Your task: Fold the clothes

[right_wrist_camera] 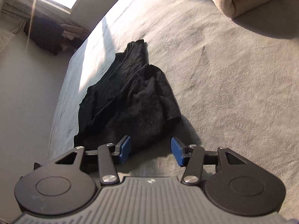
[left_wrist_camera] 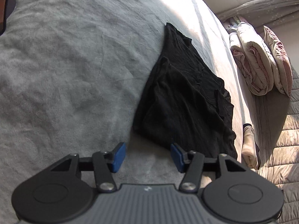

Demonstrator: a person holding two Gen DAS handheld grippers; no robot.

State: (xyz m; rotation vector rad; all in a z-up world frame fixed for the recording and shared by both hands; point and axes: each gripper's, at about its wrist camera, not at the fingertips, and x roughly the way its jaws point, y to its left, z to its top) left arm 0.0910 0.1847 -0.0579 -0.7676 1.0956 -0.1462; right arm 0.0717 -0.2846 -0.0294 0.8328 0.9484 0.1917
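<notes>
Left wrist: black garment (left_wrist_camera: 185, 100) near bed edge (left_wrist_camera: 237, 85)

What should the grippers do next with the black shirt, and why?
Probably ease both forward and pinch its near edge. The black garment lies rumpled on the grey blanket, and the left gripper and right gripper are open, holding nothing.

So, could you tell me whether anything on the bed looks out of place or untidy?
The black fabric garment lies bunched and creased near the edge of the grey bedspread, not folded. Both the left gripper and right gripper are open and empty.
</notes>
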